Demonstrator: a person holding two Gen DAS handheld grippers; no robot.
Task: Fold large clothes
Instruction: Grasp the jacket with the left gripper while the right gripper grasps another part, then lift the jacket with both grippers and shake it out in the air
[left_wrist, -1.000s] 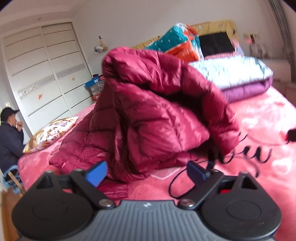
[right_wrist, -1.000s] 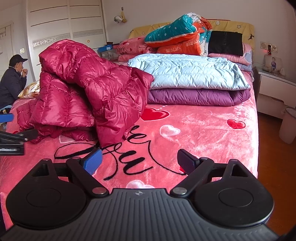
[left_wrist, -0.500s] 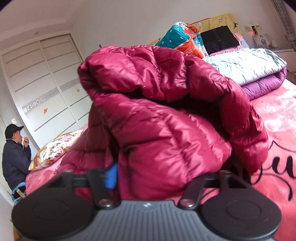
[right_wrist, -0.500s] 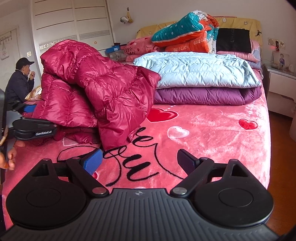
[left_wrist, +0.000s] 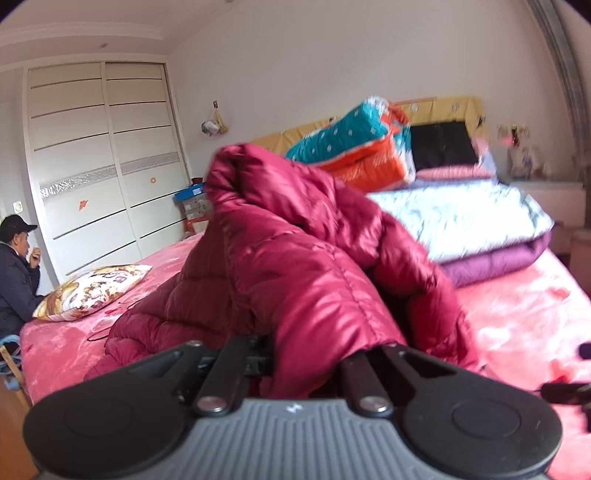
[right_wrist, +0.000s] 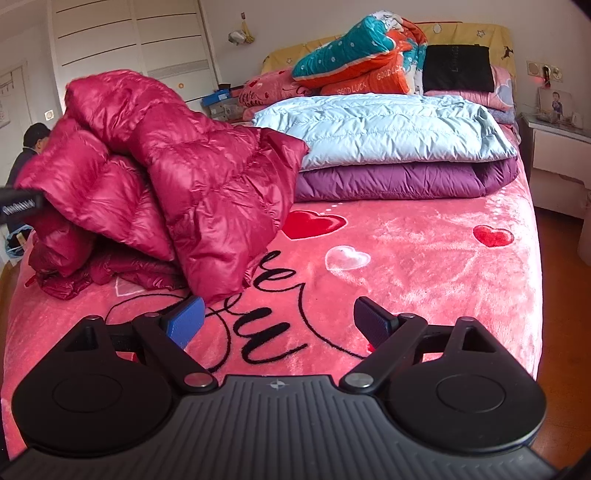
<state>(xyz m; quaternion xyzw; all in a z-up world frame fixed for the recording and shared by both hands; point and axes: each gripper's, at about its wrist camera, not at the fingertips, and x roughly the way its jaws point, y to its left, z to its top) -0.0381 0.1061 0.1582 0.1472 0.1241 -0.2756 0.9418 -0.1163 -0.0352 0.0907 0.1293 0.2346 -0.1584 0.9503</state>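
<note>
- The left gripper (left_wrist: 306, 354) has its jaws clamped on a fold of the red down jacket (right_wrist: 177, 177), heaped on the bed's (right_wrist: 424, 266) left side.
- The right gripper (right_wrist: 277, 321), jaws apart and empty, sits right of the jacket, its hanging flap just ahead-left.

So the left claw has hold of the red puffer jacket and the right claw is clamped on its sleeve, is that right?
Not quite. The left claw does have the red puffer jacket bunched between its fingers, but the right claw is open and holds nothing. The right wrist view shows its fingers spread over the pink bedspread, apart from the jacket's sleeve.
</note>
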